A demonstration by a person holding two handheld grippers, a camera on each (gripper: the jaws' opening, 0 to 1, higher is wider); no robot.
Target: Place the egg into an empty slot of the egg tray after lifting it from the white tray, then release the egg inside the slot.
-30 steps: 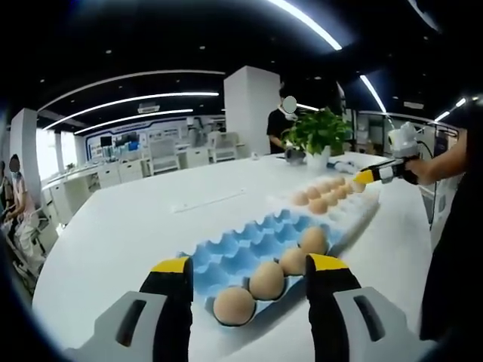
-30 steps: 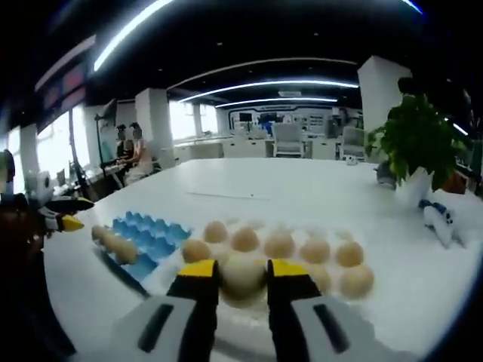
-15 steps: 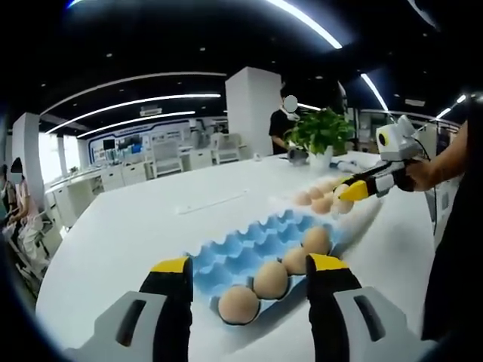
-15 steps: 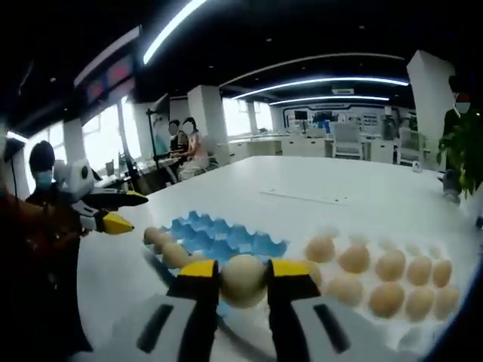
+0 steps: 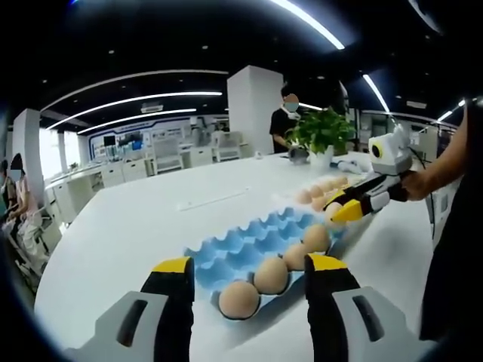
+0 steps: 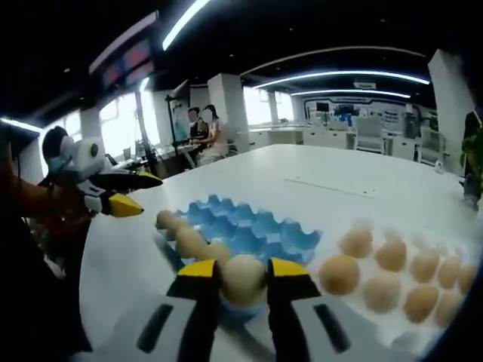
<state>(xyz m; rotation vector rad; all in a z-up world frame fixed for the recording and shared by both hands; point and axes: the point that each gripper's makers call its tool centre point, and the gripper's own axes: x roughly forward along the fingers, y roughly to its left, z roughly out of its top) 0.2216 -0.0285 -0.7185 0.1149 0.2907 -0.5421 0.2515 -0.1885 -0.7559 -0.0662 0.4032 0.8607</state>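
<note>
Left gripper view: left gripper (image 5: 245, 283), yellow-tipped jaws spread wide with nothing between them, held low over the near end of the blue egg tray (image 5: 234, 249). Blue egg tray lies on a white table (image 5: 128, 241); a row of four brown eggs (image 5: 273, 273) sits along its near edge, the other slots bare. Beyond the far end of the blue egg tray, the right gripper (image 5: 341, 211) comes in from the right, pinching an egg (image 5: 334, 217) just above that end of the tray. Behind it, the white tray (image 5: 361, 215) with more eggs, then a potted plant (image 5: 321, 134) at the table's far edge, and a standing person (image 5: 285, 124) beside the plant. Right gripper view: right gripper (image 6: 243, 280), jaws pressed against a pale egg (image 6: 243, 280) held between the yellow tips, above the near corner of the blue egg tray (image 6: 256, 230). Brown eggs (image 6: 187, 235) line the tray's left edge. To the right of the blue egg tray, touching or just beside it, the white tray (image 6: 423, 320) carries two rows of eggs. To the left of the blue egg tray, the left gripper (image 6: 124, 197), jaws parted, hangs over the table (image 6: 339, 188). Seated people (image 6: 205, 128) well behind the tray.
</note>
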